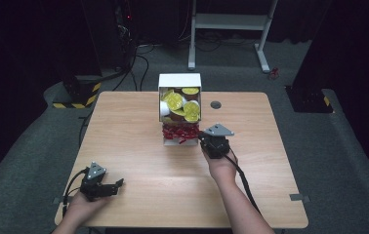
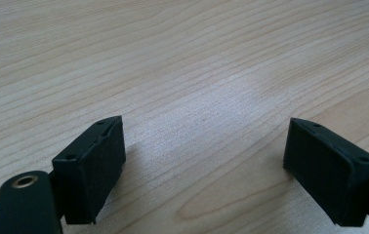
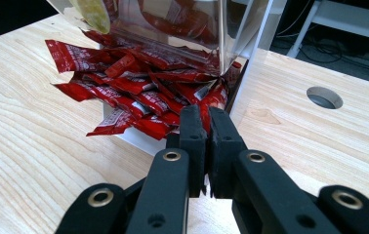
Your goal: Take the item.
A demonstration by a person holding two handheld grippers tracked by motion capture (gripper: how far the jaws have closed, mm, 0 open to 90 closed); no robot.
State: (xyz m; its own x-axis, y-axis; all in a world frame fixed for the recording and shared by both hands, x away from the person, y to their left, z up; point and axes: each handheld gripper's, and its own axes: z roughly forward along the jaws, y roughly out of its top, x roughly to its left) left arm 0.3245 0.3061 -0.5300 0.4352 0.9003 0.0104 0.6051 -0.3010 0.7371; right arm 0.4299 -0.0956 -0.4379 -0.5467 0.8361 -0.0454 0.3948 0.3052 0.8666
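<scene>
**Right gripper pinching at the red sachets in the dispenser's bottom tray**

The pile of glossy red foil sachets [image 3: 138, 92] spills out of the low front opening of a white, clear-fronted dispenser box [image 1: 179, 80] that stands at the far middle of the pale wooden table [image 1: 138, 195]. They lie fanned and overlapping in the open tray, several hanging over its near lip, which is why they can be reached from the front at table height and not from above. Higher up behind the clear panel sit round gold-foil-topped white cups [image 1: 175, 101], stacked in the upper compartment, apart from the sachets below.

The right gripper [image 3: 207, 122] is held low and level, pointing into the right end of that tray, close beside the box's right wall. Its two black jaws stand pressed together, their tips right at the nearest sachets; whether a thin edge of a sachet is caught between the pads cannot be told, since the tips cover that spot. From the high view the right gripper [image 1: 207, 139] sits just near and right of the tray, the person's forearm running back to the near edge. I judge this a pinch meant to draw one sachet out toward the person.

The left gripper [image 1: 119, 183] rests at the near left of the table, well apart from the box, its jaws wide with nothing between them, bare wood showing in the gap; it seems parked out of the way

Beyond, a small round cable hole [image 1: 215, 105] lies to the right of the box
</scene>
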